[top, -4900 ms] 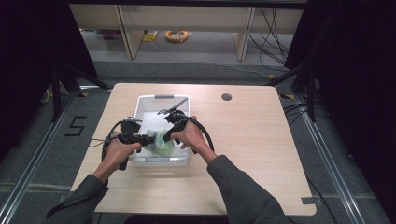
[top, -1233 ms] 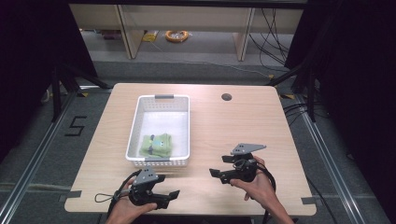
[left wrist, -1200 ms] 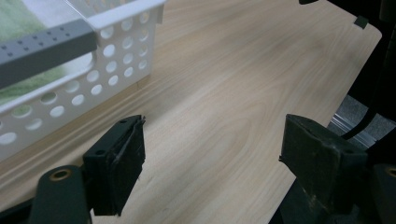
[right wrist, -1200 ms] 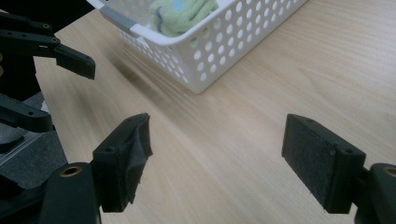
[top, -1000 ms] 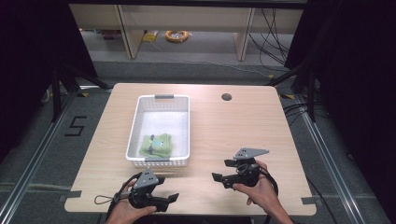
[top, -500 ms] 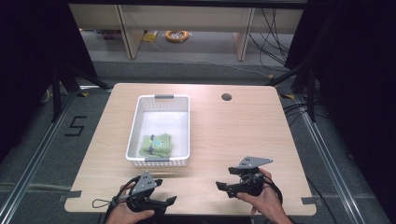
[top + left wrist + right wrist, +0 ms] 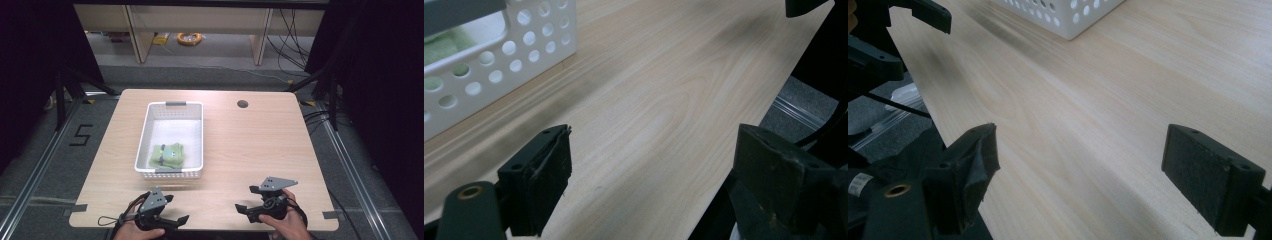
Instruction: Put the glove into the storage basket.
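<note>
High view first: I see my left hand-held gripper (image 7: 175, 221) low at the near edge of the counter (image 7: 260, 145), with my right hand-held gripper (image 7: 246, 202) beside it toward the right, the two well apart. Both sit in the person's hands at the bottom of the view. From the left gripper view, my jaws stand wide apart with bare wood between them and nothing in their hold; the right gripper view reads the same, jaws spread wide over the wood grain and holding nothing.

Moving outward, the white basket (image 7: 145, 142) stands farther up the counter, ahead of the left hand-held gripper and off to the left of the right one, clear of both. In the left gripper view I catch its perforated wall (image 7: 499, 65) at the upper left, and in the right gripper view one corner of it (image 7: 1068, 15) shows at the top.

Inside the basket, the green cloth (image 7: 167, 155) lies folded at the near end, against the wall closest to my grippers. A little green (image 7: 444, 47) shows through the holes in the left gripper view.
</note>
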`<state>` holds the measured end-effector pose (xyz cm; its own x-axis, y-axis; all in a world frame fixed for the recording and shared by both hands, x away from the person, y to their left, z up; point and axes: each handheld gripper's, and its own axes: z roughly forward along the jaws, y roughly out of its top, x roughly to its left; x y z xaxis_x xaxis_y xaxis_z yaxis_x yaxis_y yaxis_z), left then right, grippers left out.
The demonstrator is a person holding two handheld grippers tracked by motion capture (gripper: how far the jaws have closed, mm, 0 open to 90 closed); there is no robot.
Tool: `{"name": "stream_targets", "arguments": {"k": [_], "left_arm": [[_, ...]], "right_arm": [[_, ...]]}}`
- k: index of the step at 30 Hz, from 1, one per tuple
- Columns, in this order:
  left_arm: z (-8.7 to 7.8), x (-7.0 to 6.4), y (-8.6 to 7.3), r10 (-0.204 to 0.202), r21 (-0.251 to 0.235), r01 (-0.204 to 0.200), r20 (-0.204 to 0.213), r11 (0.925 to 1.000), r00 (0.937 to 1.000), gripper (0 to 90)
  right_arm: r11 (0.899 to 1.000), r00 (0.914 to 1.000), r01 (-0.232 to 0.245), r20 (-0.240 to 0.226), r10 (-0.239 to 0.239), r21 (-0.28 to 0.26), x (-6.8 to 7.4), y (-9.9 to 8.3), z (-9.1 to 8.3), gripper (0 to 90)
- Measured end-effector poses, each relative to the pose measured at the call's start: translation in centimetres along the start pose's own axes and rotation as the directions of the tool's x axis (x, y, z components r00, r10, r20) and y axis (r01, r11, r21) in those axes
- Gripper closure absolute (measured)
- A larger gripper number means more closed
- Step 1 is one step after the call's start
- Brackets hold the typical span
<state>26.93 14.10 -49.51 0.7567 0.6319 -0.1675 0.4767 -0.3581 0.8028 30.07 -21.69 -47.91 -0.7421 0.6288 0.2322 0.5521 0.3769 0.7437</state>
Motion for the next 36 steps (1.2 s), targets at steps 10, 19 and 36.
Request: {"name": "stream_targets", "arguments": {"k": [10,19,36], "left_arm": [[-0.4,-0.6,-0.6,-0.001,0.003,0.001,-0.014,1.0,0.9999,15.1],[-0.3,-0.6,-1.0,-0.022,-0.005,0.022,-0.043,0.9997,0.9988,15.2],[-0.3,0.0,-1.0,0.017,0.041,-0.014,-0.064,0.9991,0.9978,15.2]], "right_arm": [[0.999,0.9988,0.043,0.023,-0.044,0.029,0.3,-1.9,-0.7,16.3],[0.997,0.9982,0.05,0.03,-0.052,0.057,0.1,-2.6,-0.7,16.6],[0.995,0.9974,0.062,0.03,-0.065,0.075,0.1,-2.7,-0.5,16.4]]}}
